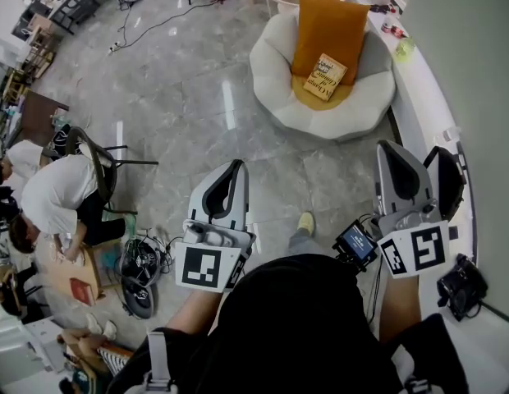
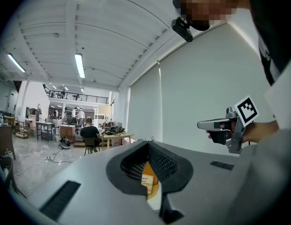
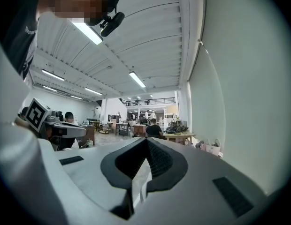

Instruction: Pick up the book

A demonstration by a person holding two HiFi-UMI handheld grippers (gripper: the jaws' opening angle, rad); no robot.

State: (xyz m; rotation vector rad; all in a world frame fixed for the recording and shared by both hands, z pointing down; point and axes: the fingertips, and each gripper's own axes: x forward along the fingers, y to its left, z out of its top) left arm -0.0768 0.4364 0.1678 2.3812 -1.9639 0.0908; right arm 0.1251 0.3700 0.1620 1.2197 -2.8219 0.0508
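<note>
Grey marble floor (image 1: 197, 113), seen from above. A white round armchair (image 1: 275, 72) stands by the pale wall and holds an orange cushion (image 1: 328, 23), which leans on its backrest and runs down onto the seat. The left gripper (image 1: 236, 167) and right gripper (image 1: 390, 150) are held level and side by side, well short of the armchair. Each has its jaws closed tip to tip with nothing between them. The book (image 1: 325, 77) lies tilted on the lower part of the cushion, inside the seat, cover up.
</note>
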